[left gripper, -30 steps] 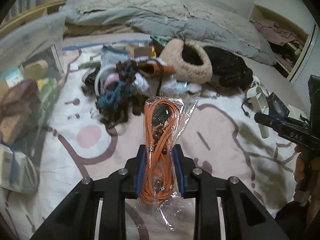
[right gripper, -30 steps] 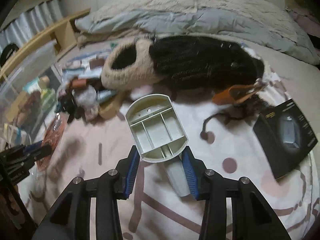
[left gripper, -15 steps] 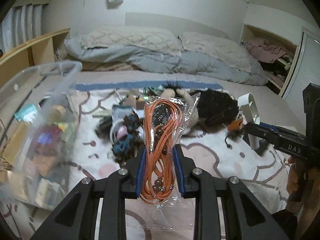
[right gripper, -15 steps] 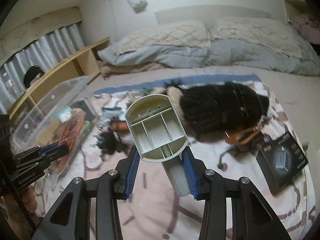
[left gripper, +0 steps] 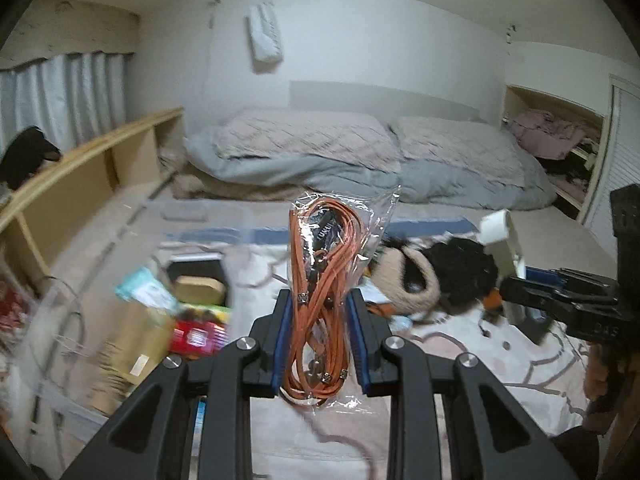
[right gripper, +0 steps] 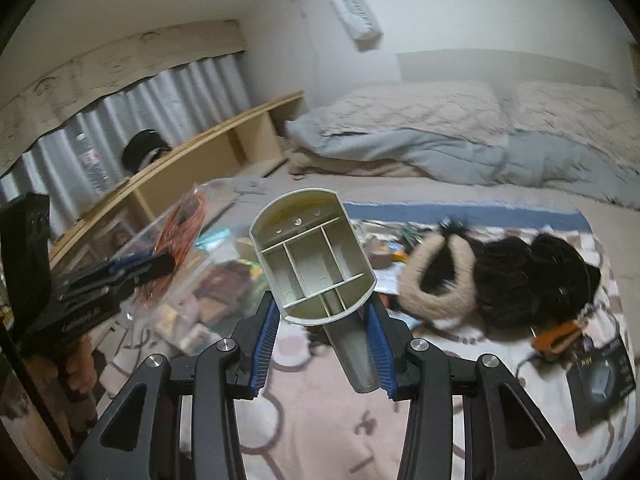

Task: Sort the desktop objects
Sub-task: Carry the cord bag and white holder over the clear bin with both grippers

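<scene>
My left gripper (left gripper: 318, 300) is shut on a clear bag of coiled orange cable (left gripper: 324, 264), held upright above the bed. In the right wrist view the same bag (right gripper: 180, 224) and left gripper (right gripper: 152, 266) hang over a clear plastic bin (right gripper: 176, 300). My right gripper (right gripper: 320, 312) is shut on a beige desk organiser with several compartments (right gripper: 312, 260), its open top facing the camera. The left wrist view shows that organiser (left gripper: 500, 236) at the right, clamped in the right gripper (left gripper: 532, 284).
The clear bin (left gripper: 236, 264), blurred, holds boxes and packets at lower left. A furry beige-and-black item (right gripper: 436, 280), a black box (right gripper: 600, 376) and small clutter lie on the pink patterned blanket. A wooden shelf (right gripper: 224, 140) runs along the left; pillows (right gripper: 440, 128) lie behind.
Both grippers have risen off the blanket with their loads and tilted upward. The left one has swung towards the bin, which now sits closer under it.
</scene>
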A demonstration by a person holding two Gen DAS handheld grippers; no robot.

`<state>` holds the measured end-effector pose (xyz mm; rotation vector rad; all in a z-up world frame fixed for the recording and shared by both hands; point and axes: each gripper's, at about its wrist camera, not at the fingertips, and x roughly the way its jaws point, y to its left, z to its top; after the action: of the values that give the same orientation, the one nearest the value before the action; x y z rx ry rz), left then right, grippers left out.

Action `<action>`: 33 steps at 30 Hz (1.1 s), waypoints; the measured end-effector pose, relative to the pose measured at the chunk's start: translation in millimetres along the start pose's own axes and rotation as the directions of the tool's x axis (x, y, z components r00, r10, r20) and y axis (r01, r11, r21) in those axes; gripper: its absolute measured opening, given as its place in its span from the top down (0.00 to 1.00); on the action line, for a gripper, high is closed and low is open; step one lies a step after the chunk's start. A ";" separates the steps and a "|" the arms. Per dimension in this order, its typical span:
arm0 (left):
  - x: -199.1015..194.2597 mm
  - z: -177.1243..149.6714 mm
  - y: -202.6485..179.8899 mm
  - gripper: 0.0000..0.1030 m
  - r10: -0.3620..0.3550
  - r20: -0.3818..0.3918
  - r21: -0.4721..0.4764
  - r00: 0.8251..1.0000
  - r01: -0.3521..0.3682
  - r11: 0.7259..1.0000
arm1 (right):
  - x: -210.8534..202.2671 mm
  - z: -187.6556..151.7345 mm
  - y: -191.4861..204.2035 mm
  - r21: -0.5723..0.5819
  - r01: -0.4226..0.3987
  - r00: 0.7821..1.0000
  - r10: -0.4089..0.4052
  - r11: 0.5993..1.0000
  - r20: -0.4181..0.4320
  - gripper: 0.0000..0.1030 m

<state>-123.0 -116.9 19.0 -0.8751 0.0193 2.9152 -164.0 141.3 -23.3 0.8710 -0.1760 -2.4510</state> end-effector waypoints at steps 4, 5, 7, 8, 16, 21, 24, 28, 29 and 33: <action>-17.1 13.7 28.6 0.74 0.073 0.036 0.011 0.997 -0.074 0.997 | 1.9 17.6 27.3 -0.048 -0.026 1.000 0.027 0.999 0.011 0.57; -20.8 16.5 36.3 0.74 0.091 0.043 0.012 0.995 -0.091 0.996 | 3.2 20.5 32.8 -0.057 -0.032 0.999 0.033 0.998 0.010 0.57; -26.9 22.0 51.9 0.74 0.117 0.052 0.011 0.992 -0.118 0.993 | 8.6 27.7 46.6 -0.076 -0.039 0.999 0.040 0.996 0.009 0.57; -28.9 23.4 57.5 0.74 0.126 0.055 0.010 0.990 -0.127 0.992 | 10.5 29.9 51.9 -0.083 -0.045 0.999 0.046 0.996 0.008 0.57; -20.1 26.8 110.2 0.74 0.227 0.025 0.016 0.974 -0.227 0.974 | 30.1 46.8 103.1 -0.137 -0.119 0.993 0.119 0.983 -0.013 0.57; 2.5 15.9 135.0 0.74 0.297 -0.032 0.040 0.954 -0.296 0.954 | 44.4 49.3 124.9 -0.160 -0.150 0.989 0.145 0.976 -0.041 0.57; 19.1 6.9 149.1 0.74 0.337 -0.079 0.057 0.938 -0.333 0.941 | 52.1 46.1 133.9 -0.169 -0.160 0.986 0.151 0.973 -0.063 0.57; 42.8 -4.2 165.1 0.74 0.393 -0.145 0.086 0.908 -0.384 0.919 | 60.7 42.0 139.3 -0.175 -0.165 0.984 0.152 0.971 -0.090 0.57; 47.9 -6.7 169.9 0.74 0.401 -0.158 0.088 0.902 -0.392 0.916 | 62.5 42.1 140.0 -0.175 -0.166 0.984 0.151 0.971 -0.095 0.57; 64.2 -14.8 186.6 0.66 0.437 -0.186 0.097 0.880 -0.426 0.899 | 70.0 41.0 142.5 -0.176 -0.164 0.983 0.146 0.971 -0.113 0.57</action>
<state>-186.3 -297.4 -31.7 -1.3085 0.3526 3.1840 -172.8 -18.6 11.4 0.8606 0.0192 -2.2327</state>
